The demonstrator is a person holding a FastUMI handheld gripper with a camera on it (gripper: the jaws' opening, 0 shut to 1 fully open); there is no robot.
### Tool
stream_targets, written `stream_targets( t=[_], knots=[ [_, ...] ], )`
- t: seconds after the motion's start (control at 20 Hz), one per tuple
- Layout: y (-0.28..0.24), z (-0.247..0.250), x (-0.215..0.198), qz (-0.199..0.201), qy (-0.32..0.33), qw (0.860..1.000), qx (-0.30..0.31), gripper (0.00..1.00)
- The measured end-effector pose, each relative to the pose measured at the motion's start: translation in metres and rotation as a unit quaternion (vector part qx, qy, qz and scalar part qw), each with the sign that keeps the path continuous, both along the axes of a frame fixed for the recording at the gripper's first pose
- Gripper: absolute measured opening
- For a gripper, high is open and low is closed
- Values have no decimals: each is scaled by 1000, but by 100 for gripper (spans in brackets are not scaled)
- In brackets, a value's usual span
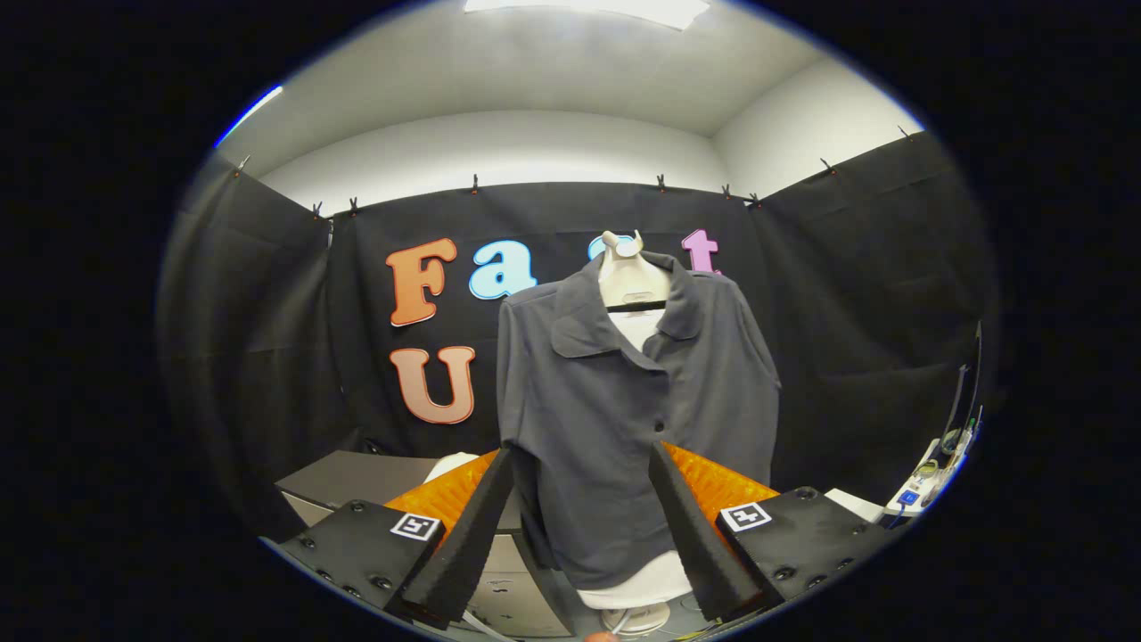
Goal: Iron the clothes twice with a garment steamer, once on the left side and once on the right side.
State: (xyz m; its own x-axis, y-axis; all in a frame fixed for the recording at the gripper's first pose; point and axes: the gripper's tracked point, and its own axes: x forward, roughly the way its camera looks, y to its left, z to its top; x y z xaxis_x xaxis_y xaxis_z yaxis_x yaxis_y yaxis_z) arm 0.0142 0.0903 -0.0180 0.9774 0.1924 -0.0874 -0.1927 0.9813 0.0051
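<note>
A dark grey collared shirt hangs buttoned on a pale mannequin torso, straight ahead and upright. My gripper is open, with its two fingertips framing the shirt's lower half. Nothing is between the fingers; the shirt hangs a little beyond them. The mannequin's white lower body shows under the shirt hem, between the finger bases. A white rounded object peeks out behind the left finger; I cannot tell what it is.
A grey cabinet or table top stands low on the left, beside the mannequin. On the right, a white power strip with cables lies on a ledge. Black cloth walls close the booth behind and on both sides.
</note>
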Motion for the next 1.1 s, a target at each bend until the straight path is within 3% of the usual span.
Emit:
stream_targets(
  t=[0.45, 1.1],
  knots=[
    [101, -13, 35, 80, 37, 996, -19, 98],
    [240, -106, 85, 152, 153, 975, -52, 98]
  ],
)
